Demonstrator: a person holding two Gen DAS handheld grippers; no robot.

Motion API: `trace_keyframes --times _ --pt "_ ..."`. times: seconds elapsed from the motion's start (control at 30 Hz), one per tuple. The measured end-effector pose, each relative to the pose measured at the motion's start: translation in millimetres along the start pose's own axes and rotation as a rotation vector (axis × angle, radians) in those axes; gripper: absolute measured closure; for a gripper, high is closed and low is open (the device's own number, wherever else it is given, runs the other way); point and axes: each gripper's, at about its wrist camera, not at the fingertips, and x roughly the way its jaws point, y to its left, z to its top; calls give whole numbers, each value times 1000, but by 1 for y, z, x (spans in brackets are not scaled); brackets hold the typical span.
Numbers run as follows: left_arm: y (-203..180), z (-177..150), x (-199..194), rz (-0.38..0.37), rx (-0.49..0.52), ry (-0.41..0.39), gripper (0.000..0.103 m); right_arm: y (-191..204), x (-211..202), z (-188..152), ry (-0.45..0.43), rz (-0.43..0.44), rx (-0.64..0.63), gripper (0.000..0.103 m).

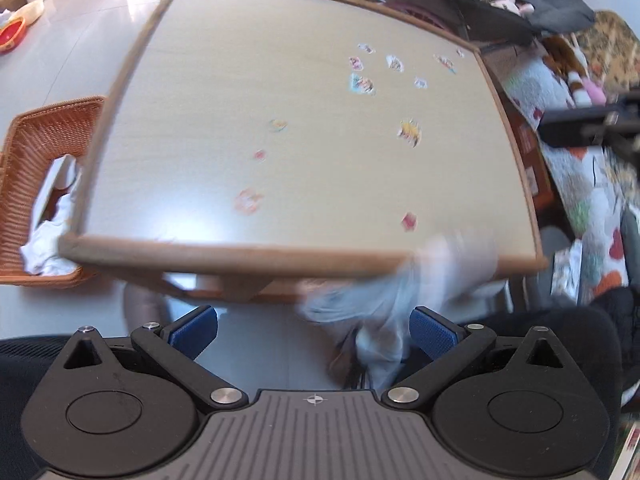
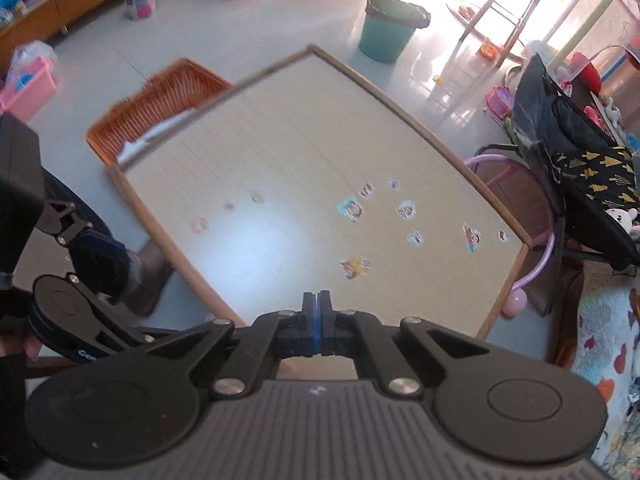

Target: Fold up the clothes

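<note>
White garment (image 1: 384,296) was motion-blurred at table's near edge (image 1: 240,256); shape & type unreadable. Stickers (image 1: 410,132) too smeared to ID. Basket (image 1: 44,152) partly hidden behind table, its far rim (image 2: 160,92) blurred. Left gripper (image 2: 76,264) cut by frame edge.

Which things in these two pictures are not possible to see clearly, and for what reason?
- White garment, left wrist view: motion blur; its type and how it lies are unclear, and the right wrist view does not show it.
- White cloth in the wicker basket, both views: the table edge hides part.
- Stickers on the table: too small and blurred to read.
- Left gripper open, right gripper shut; what moves the garment is unseen.
</note>
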Motion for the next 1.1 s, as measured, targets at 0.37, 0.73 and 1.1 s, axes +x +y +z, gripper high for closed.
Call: trace_keyframes --times 0.37,0.73,1.1 --pt "12 -12 -4 75 -65 74 1 25 67 -90 83 246 89 99" --pt "41 -29 -50 160 -167 130 1 122 139 -114 21 376 -264 72" --pt "65 -21 -95 172 -185 117 1 206 202 -105 -39 510 -495 64"
